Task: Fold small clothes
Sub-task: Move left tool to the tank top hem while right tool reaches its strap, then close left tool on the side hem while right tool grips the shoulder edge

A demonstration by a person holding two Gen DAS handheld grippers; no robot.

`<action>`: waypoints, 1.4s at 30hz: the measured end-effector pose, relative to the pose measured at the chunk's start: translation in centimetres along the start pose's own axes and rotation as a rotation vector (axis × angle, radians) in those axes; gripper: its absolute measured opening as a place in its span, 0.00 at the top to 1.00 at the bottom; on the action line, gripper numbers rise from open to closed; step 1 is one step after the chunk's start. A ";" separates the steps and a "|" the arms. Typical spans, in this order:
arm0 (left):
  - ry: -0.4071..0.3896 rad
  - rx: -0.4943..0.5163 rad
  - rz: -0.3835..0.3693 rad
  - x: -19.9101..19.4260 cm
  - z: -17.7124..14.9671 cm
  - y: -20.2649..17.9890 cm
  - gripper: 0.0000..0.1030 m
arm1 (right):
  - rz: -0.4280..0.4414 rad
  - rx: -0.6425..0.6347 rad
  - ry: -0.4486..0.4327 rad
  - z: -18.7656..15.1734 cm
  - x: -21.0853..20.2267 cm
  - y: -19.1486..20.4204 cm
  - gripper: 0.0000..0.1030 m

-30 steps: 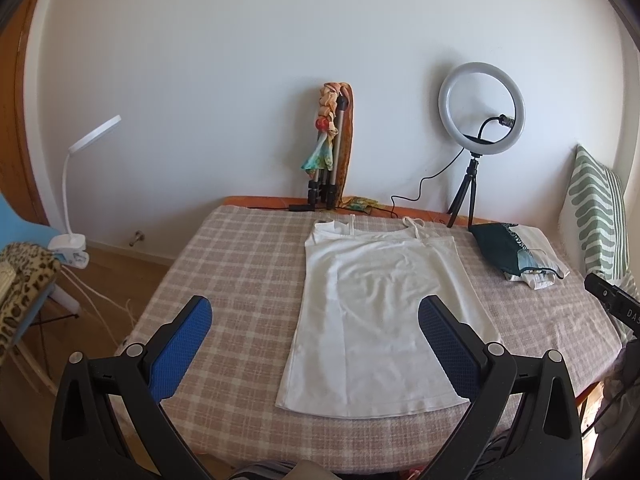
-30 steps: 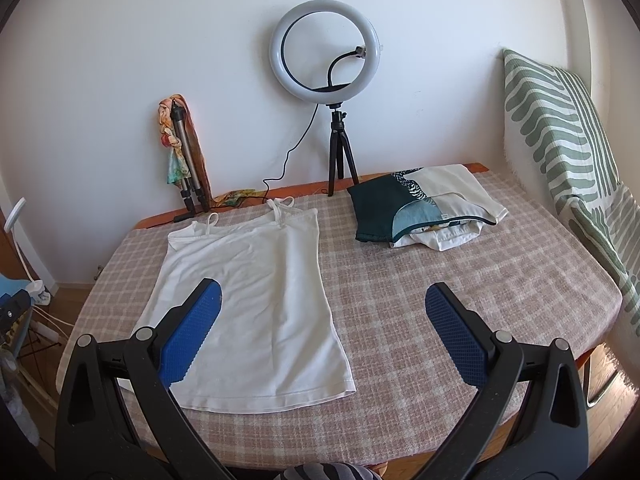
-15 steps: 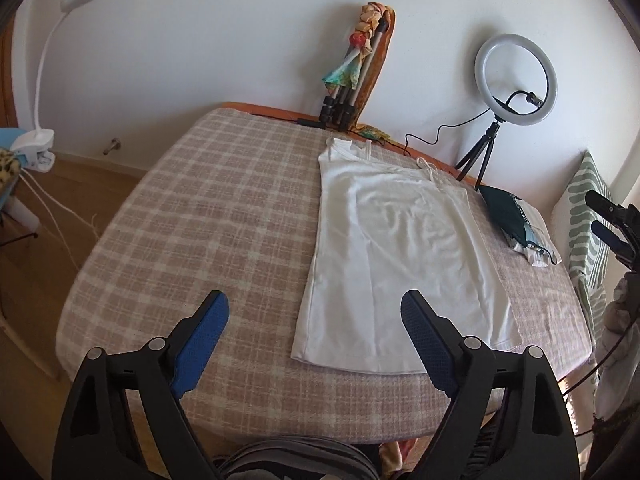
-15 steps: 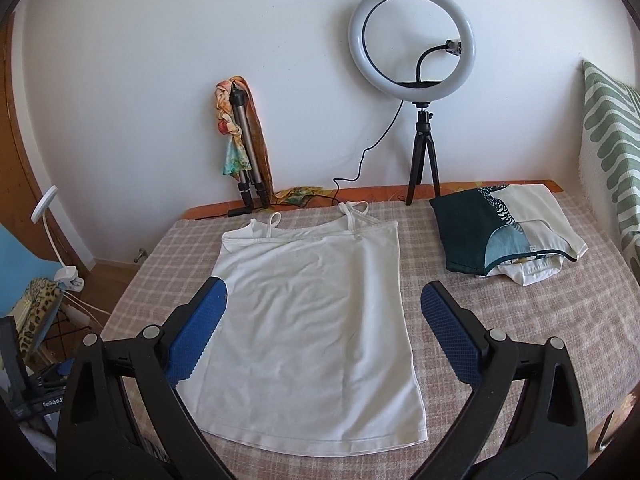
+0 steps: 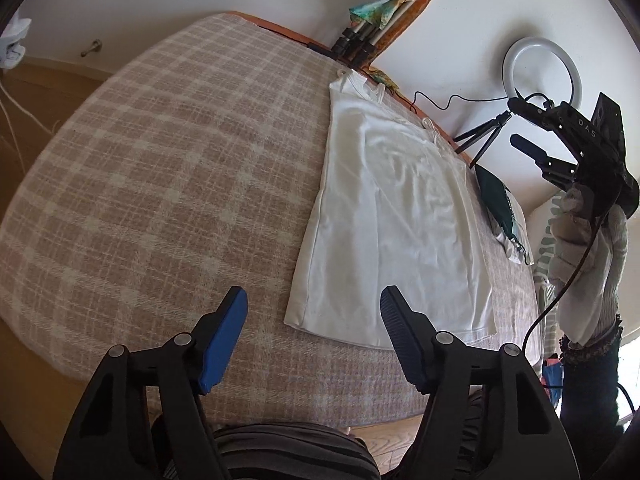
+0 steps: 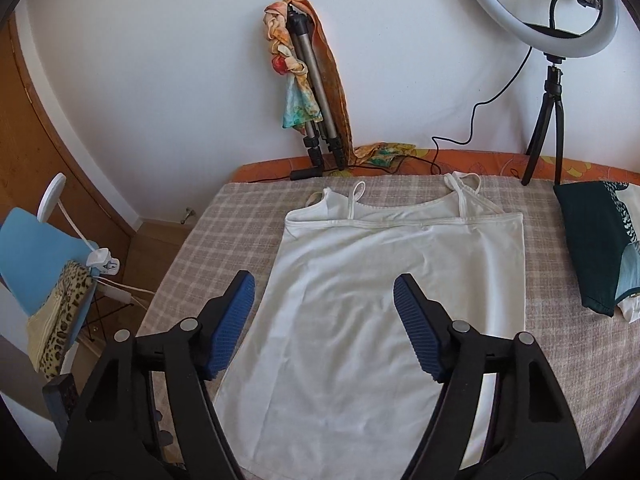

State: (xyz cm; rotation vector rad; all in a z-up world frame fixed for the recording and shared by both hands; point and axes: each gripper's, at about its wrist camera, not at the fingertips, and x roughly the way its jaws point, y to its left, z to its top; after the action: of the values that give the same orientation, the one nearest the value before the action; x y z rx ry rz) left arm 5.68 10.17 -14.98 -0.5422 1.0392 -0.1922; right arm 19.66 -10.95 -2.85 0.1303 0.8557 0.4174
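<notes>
White thin-strapped camisole top (image 6: 384, 304) spread flat on checked beige-and-cream tablecloth (image 5: 160, 168), straps toward the wall, hem toward the near table edge. Left gripper (image 5: 314, 338) low above the cloth by the top's near-left hem corner, blue-padded jaws apart, just been narrowing, nothing between them, no contact with fabric. Right gripper (image 6: 324, 322) tilted down above the top's middle, jaws likewise parted and just been closing, empty; also seen from the left wrist view at the right edge (image 5: 532, 128), held in a white-gloved hand (image 5: 588, 248). Beside the top, on the right, a folded pile of dark green and white clothes (image 6: 600, 240). Behind, against the white wall, a white ring light on a small black tripod (image 6: 540, 8) and a folded grey tripod draped with an orange patterned scarf (image 6: 308, 80). Off the left table side, a white clip lamp (image 6: 60, 208) and a blue chair with leopard-print fabric (image 6: 40, 256).
</notes>
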 end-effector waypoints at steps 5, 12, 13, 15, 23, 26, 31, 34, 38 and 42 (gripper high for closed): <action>0.082 0.070 0.005 2.1 0.5 -0.7 0.39 | 0.069 0.002 0.118 2.3 7.0 1.8 0.37; 0.139 0.061 -0.032 3.6 1.4 0.1 0.42 | 0.089 0.061 0.252 3.8 16.1 2.2 0.42; 0.145 0.062 -0.035 3.7 1.5 0.2 0.43 | 0.089 0.077 0.265 3.8 17.1 2.1 0.42; 0.164 0.068 -0.041 4.2 1.8 0.2 0.44 | 0.070 0.097 0.294 3.7 19.2 2.0 0.43; 0.216 0.101 -0.059 5.9 2.6 -0.3 0.48 | -0.010 0.083 0.346 4.4 24.4 2.8 0.46; 0.214 0.136 -0.045 6.3 3.0 -0.8 0.49 | -0.055 0.048 0.350 5.2 26.0 3.4 0.47; 0.212 0.179 -0.033 6.7 3.7 -1.2 0.53 | -0.139 -0.012 0.360 6.1 27.7 4.2 0.50; 0.201 0.203 -0.017 7.1 3.8 -1.6 0.59 | -0.181 -0.065 0.368 6.2 28.3 4.9 0.51; 0.209 0.249 -0.012 7.6 3.7 -2.2 0.76 | -0.225 -0.138 0.383 6.2 29.3 6.0 0.52; 0.214 0.283 -0.020 8.2 3.6 -3.1 0.93 | -0.260 -0.201 0.399 5.9 30.6 7.2 0.63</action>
State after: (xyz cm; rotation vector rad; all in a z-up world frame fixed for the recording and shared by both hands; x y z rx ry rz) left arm 13.16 5.48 -18.29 -0.2792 1.1908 -0.4147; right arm 39.70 8.36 -18.57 -0.2565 1.2000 0.2850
